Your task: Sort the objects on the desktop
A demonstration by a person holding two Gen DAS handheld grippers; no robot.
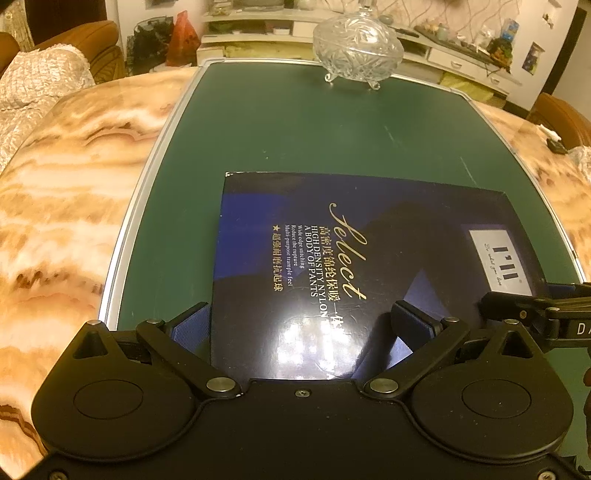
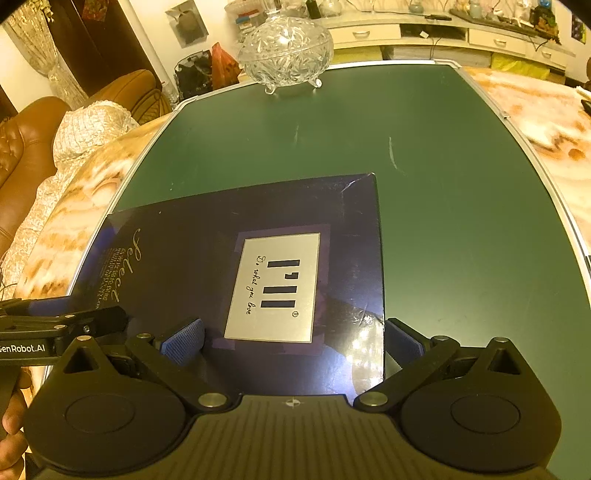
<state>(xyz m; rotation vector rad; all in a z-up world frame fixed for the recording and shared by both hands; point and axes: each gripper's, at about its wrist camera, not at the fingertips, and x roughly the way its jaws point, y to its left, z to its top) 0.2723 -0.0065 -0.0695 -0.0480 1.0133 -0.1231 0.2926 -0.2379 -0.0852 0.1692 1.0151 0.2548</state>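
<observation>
A flat dark blue box with gold "Select" lettering and a silver label lies on the green board; it also shows in the right wrist view. My left gripper is open over the box's near left part, its blue pads wide apart. My right gripper is open over the box's near right part, one pad on the lid and one just past its right edge. Neither grips the box. A lidded cut-glass bowl stands at the board's far edge, also visible in the right wrist view.
The green board lies on a marble-patterned table. Brown sofas with white covers stand to the left. A white cabinet with clutter runs along the back. A small dark object lies on the table's right side.
</observation>
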